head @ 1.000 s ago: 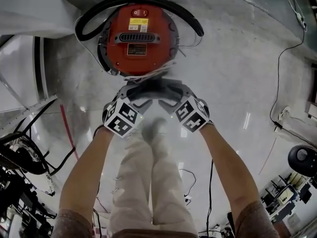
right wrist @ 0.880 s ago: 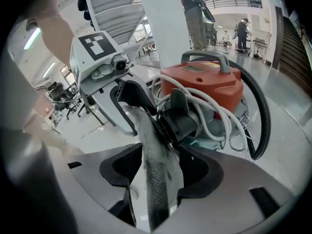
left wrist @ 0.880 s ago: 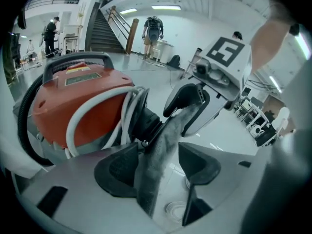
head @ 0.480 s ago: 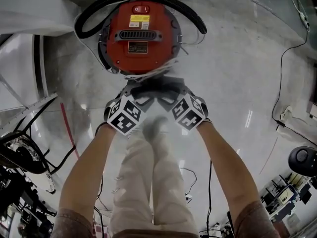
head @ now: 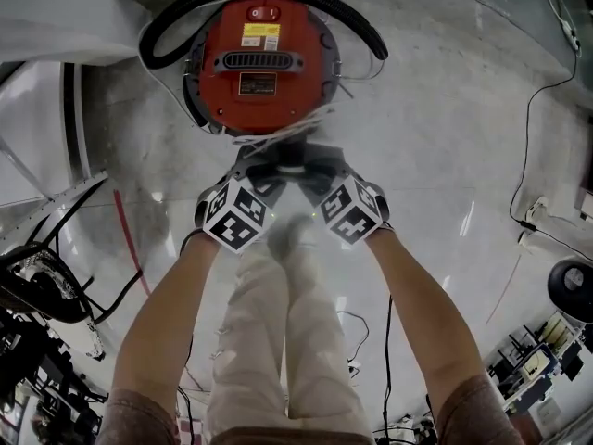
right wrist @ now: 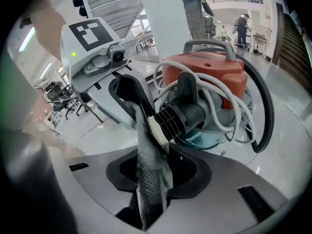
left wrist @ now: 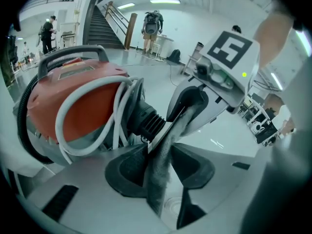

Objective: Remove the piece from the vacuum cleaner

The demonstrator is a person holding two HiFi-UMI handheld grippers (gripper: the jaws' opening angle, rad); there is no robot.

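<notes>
Your left gripper and right gripper, jaws just closing, both pinch the grey piece mid-frame, just below the vacuum, equally near.

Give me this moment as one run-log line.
left gripper: jaws just closed on grey piece | right gripper: likewise | vacuum cleaner: on floor, piece beside its connector

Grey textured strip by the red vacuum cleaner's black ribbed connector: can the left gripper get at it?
Looks like yes: the grey textured strip runs between the jaws of the left gripper, which have just been closing on it; nothing seems to block it.
</notes>
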